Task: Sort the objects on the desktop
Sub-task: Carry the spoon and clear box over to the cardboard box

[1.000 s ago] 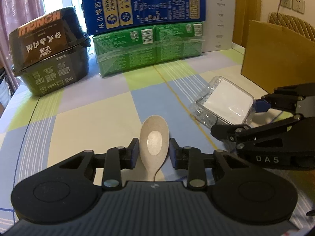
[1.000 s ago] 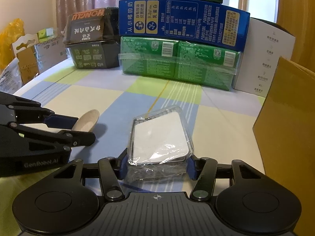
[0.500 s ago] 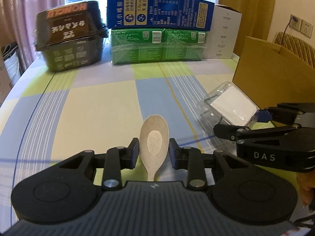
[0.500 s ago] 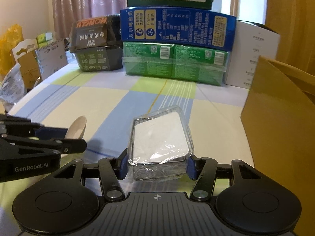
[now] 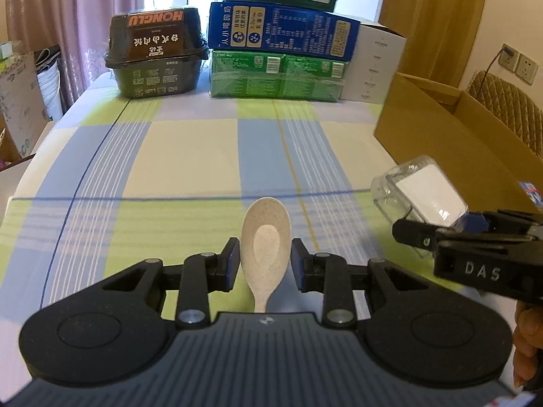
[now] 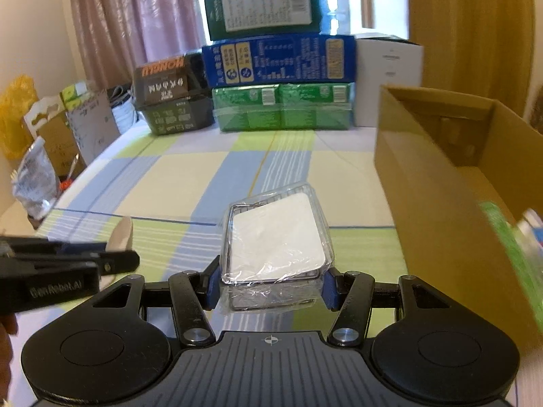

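My left gripper [image 5: 265,260] is shut on a beige speckled spoon [image 5: 265,237], bowl forward, held well above the checked tablecloth [image 5: 190,156]. My right gripper [image 6: 271,286] is shut on a clear plastic box with a white pad inside [image 6: 275,240], also lifted. In the left wrist view that clear box [image 5: 420,193] and the right gripper [image 5: 475,247] hang at the right, beside the open cardboard box [image 5: 451,135]. In the right wrist view the left gripper [image 6: 68,264] and the spoon's tip [image 6: 121,235] show at the left, and the cardboard box [image 6: 448,186] stands close on the right.
At the table's far end stand a dark HONGLU tub [image 5: 156,64], green packs [image 5: 276,76], a blue carton [image 5: 281,32] with a dark green box on it, and a white box [image 5: 376,64]. Bags and cartons [image 6: 51,142] sit beyond the left edge. A hand [image 5: 529,339] holds the right gripper.
Both grippers have risen and drawn back from the table with their loads. The far boxes look smaller, and the cardboard box's open inside now shows in the right wrist view.
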The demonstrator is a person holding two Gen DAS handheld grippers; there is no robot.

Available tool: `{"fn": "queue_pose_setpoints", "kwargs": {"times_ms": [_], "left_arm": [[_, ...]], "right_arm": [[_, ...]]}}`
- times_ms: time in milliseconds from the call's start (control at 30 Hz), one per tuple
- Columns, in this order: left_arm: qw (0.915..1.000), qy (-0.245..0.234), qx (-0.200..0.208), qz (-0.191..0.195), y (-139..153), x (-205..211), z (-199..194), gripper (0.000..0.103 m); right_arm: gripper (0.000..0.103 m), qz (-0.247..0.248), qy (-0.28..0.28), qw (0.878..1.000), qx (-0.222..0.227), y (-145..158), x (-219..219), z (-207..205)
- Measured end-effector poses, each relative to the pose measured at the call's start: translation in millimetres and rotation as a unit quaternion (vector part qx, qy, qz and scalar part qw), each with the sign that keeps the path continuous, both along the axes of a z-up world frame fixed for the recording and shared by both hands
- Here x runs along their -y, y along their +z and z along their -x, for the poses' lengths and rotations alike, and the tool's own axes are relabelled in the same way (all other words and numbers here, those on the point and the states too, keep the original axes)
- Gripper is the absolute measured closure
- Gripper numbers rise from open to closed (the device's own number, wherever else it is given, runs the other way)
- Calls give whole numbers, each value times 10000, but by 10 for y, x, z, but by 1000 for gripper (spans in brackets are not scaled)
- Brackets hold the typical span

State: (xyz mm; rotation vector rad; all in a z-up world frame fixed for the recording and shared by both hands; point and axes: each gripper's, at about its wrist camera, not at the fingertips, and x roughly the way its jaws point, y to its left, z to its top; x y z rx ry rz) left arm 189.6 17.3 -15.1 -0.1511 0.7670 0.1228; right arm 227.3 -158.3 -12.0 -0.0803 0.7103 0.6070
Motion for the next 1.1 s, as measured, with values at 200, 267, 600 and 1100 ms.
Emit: {"fn": "queue_pose_setpoints", "kwargs": {"times_ms": [200, 267, 600, 1100], "left_arm": [[9997, 121, -22, 208, 166, 251, 379, 76], [9996, 141, -39, 257, 204, 329, 488, 76], [9993, 93, -35, 352, 370, 687, 873, 76], [9991, -106, 61, 403, 567, 1034, 969, 76]], "right_arm": [[50, -49, 78, 9999, 106, 219, 253, 417], [50, -73, 57, 9999, 146, 282, 358, 516], [50, -171, -69, 9993, 328, 585, 851, 850], [50, -233, -323, 9985, 377, 732, 1341, 949]]}}
